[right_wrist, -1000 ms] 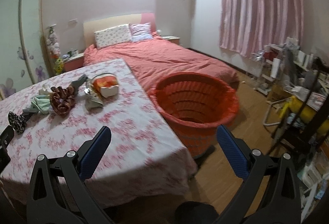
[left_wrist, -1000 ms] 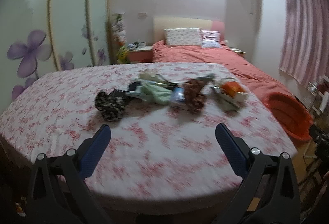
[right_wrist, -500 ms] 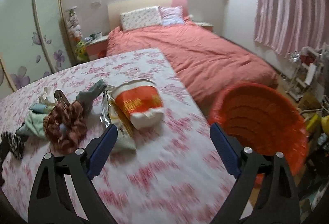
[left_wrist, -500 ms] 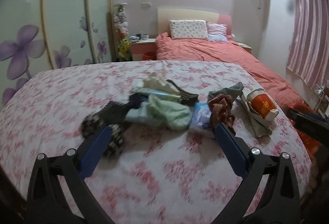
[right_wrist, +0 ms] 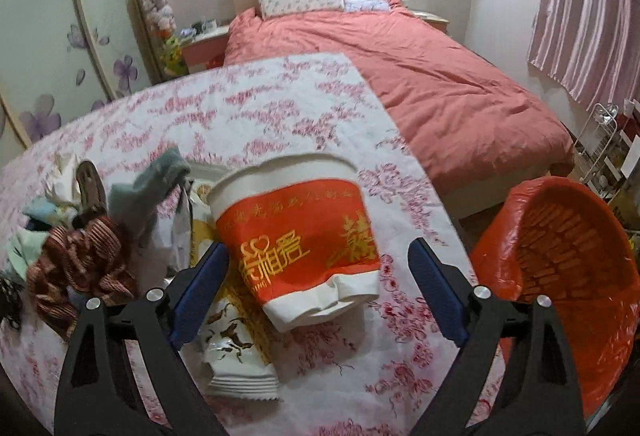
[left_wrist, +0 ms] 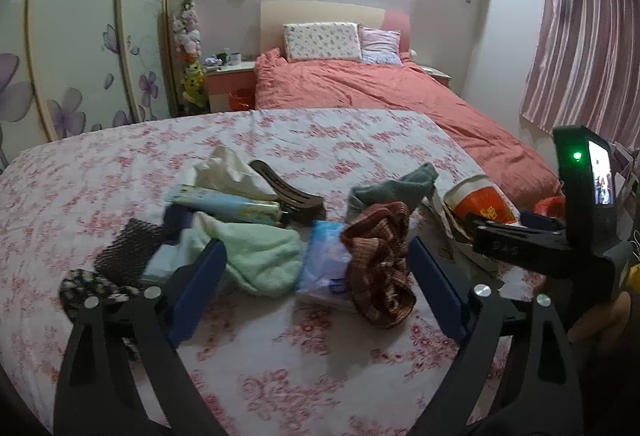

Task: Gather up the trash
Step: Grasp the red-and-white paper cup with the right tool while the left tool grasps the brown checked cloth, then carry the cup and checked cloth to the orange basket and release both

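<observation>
You angled both grippers down over the floral-covered table [right_wrist: 280, 91]. Your right gripper [right_wrist: 318, 278] was closing, its jaws either side of a red-and-white paper cup [right_wrist: 296, 236] lying on its side, not yet pressing it. Your left gripper [left_wrist: 316, 276] was closing too, empty, above the cloth pile [left_wrist: 256, 256]. An orange basket [right_wrist: 568, 260] stood beside the table.

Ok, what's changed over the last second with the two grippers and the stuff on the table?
Both grippers closed in on the pile, jaws closing: the right gripper now brackets the red-and-white paper cup, not yet gripping; the left gripper nears the blue tissue pack. Pile and orange basket unmoved.
</observation>
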Tool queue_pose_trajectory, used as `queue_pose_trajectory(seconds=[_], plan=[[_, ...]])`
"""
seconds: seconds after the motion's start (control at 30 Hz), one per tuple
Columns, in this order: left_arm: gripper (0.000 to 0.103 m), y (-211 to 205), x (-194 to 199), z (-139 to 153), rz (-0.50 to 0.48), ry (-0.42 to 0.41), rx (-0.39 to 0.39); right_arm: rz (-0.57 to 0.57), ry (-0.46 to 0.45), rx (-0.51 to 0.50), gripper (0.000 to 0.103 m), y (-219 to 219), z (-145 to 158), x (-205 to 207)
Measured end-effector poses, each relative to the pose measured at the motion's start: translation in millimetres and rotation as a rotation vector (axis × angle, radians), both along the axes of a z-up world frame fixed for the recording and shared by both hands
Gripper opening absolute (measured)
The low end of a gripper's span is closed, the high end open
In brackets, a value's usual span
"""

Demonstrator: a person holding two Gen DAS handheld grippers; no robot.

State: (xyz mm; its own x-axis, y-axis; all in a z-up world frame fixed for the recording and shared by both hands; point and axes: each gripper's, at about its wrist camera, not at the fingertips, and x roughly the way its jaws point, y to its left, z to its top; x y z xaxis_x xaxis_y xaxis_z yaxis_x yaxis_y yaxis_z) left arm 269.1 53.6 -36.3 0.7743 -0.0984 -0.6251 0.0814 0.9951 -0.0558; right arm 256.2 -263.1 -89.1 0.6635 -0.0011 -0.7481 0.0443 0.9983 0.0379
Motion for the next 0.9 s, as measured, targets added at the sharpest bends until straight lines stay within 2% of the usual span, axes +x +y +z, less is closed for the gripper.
queue_pose_trajectory(seconds=[0.13,0.37,0.47,0.53,0.63,0.9], plan=[[0.081,-10,9,-7,-0.035,0.027,-0.014,0.005,0.002,0.013,0.073,-4,1,2],[0.071,-27,28,-20,-0.084,0.072,-0.033,-0.014,-0.064,-0.004,0.072,-19,12,-20],[0.059,-33,37,-28,-0.107,0.108,-0.047,-0.028,-0.074,0.005,0.073,-26,14,-24],[0.042,-37,42,-32,-0.115,0.125,-0.041,-0.038,-0.082,0.012,0.073,-32,15,-29],[0.026,-42,46,-32,-0.138,0.134,-0.055,-0.049,-0.095,0.015,0.073,-39,18,-35],[0.023,-54,33,-7,-0.169,0.07,-0.058,-0.082,-0.154,0.042,0.073,-57,35,-54]])
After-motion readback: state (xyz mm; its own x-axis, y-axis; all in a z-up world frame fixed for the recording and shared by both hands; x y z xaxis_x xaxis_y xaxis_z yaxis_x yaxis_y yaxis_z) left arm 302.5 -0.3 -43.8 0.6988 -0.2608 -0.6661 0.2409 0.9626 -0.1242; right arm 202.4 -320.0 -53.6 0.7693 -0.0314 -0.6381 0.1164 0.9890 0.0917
